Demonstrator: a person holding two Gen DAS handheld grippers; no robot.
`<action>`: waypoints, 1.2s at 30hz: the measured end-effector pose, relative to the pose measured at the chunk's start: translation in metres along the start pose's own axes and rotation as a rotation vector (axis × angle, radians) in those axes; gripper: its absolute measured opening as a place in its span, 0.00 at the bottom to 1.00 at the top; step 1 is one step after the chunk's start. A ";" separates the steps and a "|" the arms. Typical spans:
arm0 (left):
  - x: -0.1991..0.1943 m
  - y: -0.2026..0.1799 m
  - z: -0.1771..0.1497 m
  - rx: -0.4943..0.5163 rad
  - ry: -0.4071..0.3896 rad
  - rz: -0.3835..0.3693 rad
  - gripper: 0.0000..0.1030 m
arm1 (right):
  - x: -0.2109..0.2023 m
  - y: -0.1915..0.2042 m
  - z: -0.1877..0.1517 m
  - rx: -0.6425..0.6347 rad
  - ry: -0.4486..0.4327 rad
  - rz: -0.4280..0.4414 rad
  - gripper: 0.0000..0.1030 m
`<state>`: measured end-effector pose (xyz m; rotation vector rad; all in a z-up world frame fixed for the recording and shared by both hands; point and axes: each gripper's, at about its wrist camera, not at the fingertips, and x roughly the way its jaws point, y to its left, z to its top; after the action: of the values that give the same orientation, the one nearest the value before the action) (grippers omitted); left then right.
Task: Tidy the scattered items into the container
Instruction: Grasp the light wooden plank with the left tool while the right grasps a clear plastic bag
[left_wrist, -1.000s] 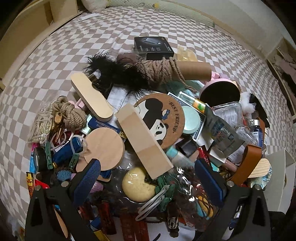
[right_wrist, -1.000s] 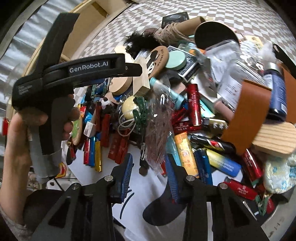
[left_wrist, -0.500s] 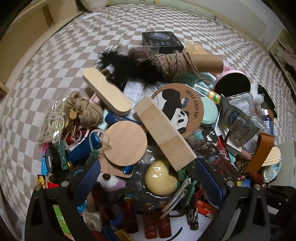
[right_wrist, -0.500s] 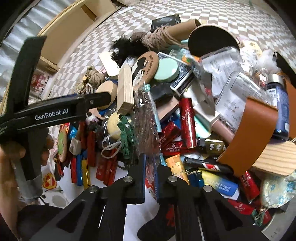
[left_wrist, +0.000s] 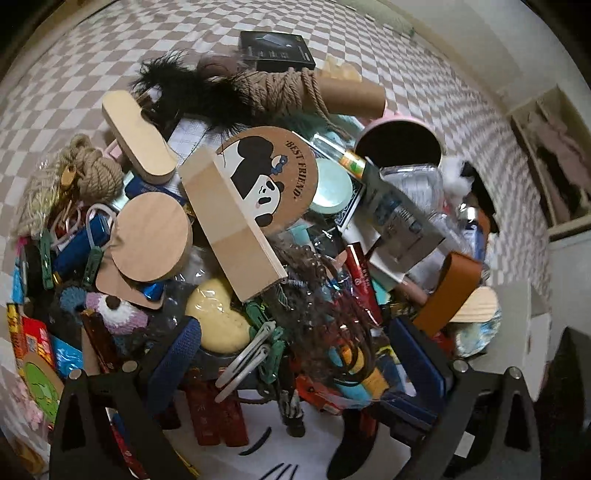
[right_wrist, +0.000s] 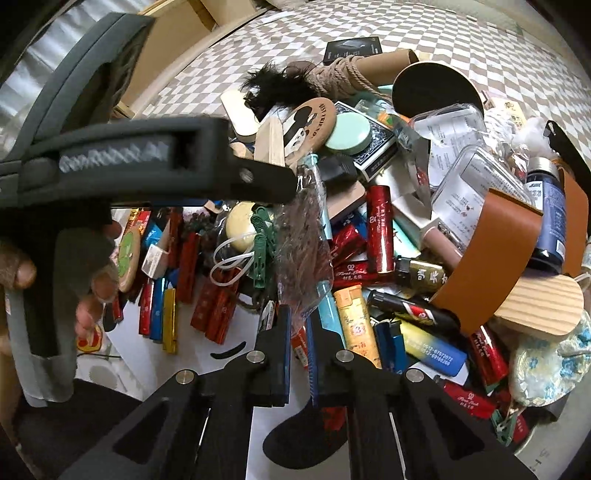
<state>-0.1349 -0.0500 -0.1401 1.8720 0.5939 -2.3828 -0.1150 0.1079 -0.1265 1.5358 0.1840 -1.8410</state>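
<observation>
Right now my right gripper (right_wrist: 298, 328) points steeply down into the heap, its blue-padded jaws pinched together on the lower edge of a clear plastic bag (right_wrist: 304, 254) that holds something dark and stringy. That bag stands up from between the pads, crumpled, with a green clothespin (right_wrist: 263, 243) and a white loop of cord (right_wrist: 231, 258) just to its left. A gold lighter (right_wrist: 356, 325) and a teal pen (right_wrist: 325, 314) lie just beside the pads on the right, under the bag's edge.

My left gripper (left_wrist: 295, 343) hangs over the same pile with its jaws spread wide and nothing between them; from the left wrist camera the same bag (left_wrist: 317, 295) sits in the gap ahead of the open fingers, not touched by either pad. In the right wrist view my left hand (right_wrist: 55, 266) shows wrapped round that gripper's grey handle.

Around the bag the clutter is thick: a pale wooden block (left_wrist: 231, 221) leaning across a round cork coaster printed with a panda (left_wrist: 269, 177), a wooden disc (left_wrist: 149, 236), a yellow soap-like lump (left_wrist: 218, 321), red wrapped sticks (right_wrist: 380, 229) and a tan leather band (right_wrist: 491, 258). All of it lies on a white sheet (right_wrist: 229, 362) over a checked cloth (left_wrist: 92, 55). Which thing is the container, I cannot tell.
</observation>
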 end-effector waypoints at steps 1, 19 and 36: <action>0.000 0.000 0.001 0.001 -0.003 0.012 0.99 | 0.000 0.000 0.001 0.001 -0.001 -0.006 0.09; 0.030 0.036 0.037 -0.174 0.043 -0.076 0.90 | -0.040 -0.031 0.003 0.103 -0.190 -0.134 0.09; 0.035 0.037 0.041 -0.210 0.018 -0.085 0.71 | -0.024 -0.051 0.022 0.219 -0.149 -0.084 0.73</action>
<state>-0.1721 -0.0913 -0.1749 1.8144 0.9046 -2.2520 -0.1622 0.1437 -0.1156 1.5472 -0.0248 -2.0903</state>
